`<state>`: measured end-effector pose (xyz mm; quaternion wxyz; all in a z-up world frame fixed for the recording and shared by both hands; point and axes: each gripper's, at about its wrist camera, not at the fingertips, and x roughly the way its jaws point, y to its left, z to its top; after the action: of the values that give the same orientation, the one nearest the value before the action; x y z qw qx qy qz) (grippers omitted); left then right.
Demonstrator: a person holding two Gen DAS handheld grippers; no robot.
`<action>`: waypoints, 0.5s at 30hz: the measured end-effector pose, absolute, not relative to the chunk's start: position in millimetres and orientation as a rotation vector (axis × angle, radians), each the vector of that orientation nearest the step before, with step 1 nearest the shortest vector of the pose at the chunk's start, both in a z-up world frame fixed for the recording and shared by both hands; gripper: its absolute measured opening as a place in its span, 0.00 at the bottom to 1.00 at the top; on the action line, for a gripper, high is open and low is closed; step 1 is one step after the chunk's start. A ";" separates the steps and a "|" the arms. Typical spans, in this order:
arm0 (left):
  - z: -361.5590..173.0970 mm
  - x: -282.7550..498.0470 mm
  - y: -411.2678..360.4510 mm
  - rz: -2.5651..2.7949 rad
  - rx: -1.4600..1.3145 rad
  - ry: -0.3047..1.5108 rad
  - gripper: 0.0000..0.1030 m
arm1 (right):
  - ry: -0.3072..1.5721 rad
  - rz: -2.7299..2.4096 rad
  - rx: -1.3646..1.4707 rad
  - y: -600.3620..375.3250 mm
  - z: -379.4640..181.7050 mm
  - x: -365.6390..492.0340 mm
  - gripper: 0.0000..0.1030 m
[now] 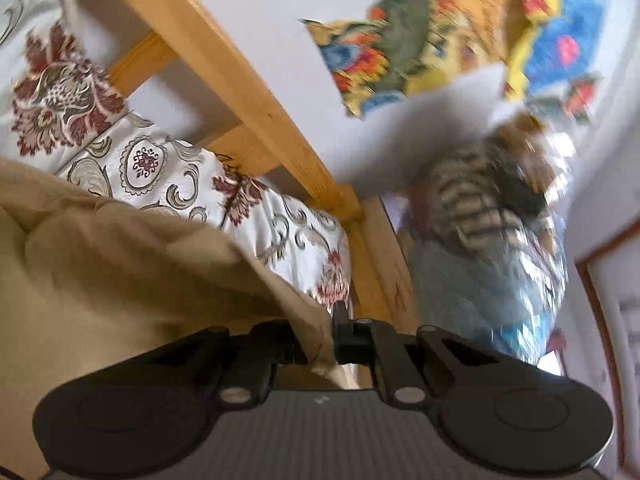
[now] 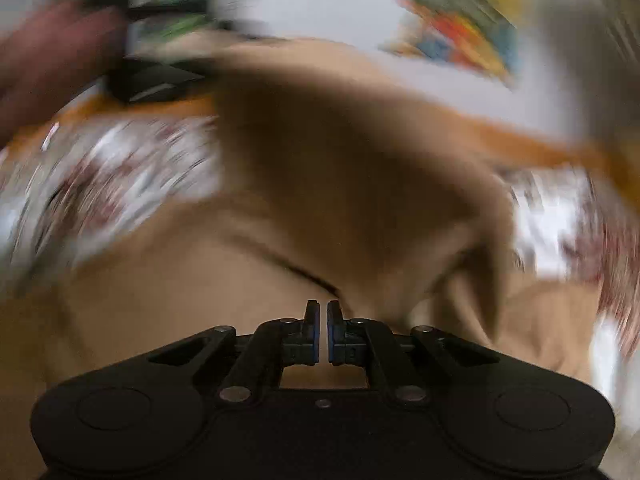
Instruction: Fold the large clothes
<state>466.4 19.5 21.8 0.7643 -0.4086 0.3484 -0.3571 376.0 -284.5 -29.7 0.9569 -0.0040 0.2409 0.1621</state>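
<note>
Both jaws clenched: left gripper [image 1: 326, 340] pinches beige garment [image 1: 120, 264]; right gripper [image 2: 323, 332] empty.

Soft daylight, fisheye warp w/ dark corners, left view partly blurred, right view heavy motion smear

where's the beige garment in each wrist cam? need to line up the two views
Left wrist: beige garment fills the lower left, its edge pinched in the left gripper.
Right wrist: beige garment fills the centre, blurred, ahead of the shut, empty right gripper.
Shared landmark: the floral bedspread under the garment, with the wooden bed rail behind it.
</note>
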 end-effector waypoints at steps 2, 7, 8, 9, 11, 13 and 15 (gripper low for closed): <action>11.4 452.5 23.3 -0.829 -0.835 0.759 0.08 | 0.454 0.294 0.088 -296.6 -26.2 401.5 0.00; -26.3 415.4 21.2 -0.913 -0.687 0.817 0.08 | 0.414 0.390 -0.180 -295.5 -25.8 424.9 0.00; -31.5 409.9 19.2 -0.920 -0.664 0.827 0.08 | 0.422 0.403 -0.248 -296.7 -26.7 420.1 0.00; -36.7 404.4 16.4 -0.930 -0.636 0.837 0.08 | 0.426 0.418 -0.306 -300.2 -28.9 413.3 0.00; -46.9 394.9 8.9 -0.946 -0.569 0.872 0.10 | 0.461 0.418 -0.376 -312.0 -37.8 403.8 0.00; -57.4 387.8 4.2 -0.954 -0.540 0.915 0.13 | 0.497 0.363 -0.365 -332.1 -44.4 400.6 0.01; -67.7 382.8 2.7 -0.945 -0.516 0.959 0.21 | 0.531 0.292 -0.294 -354.8 -47.8 397.5 0.03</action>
<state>382.8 2.7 -67.7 0.7512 -0.2363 0.4390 -0.4327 397.5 -354.8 -47.8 0.9439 -0.1443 0.2603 0.1432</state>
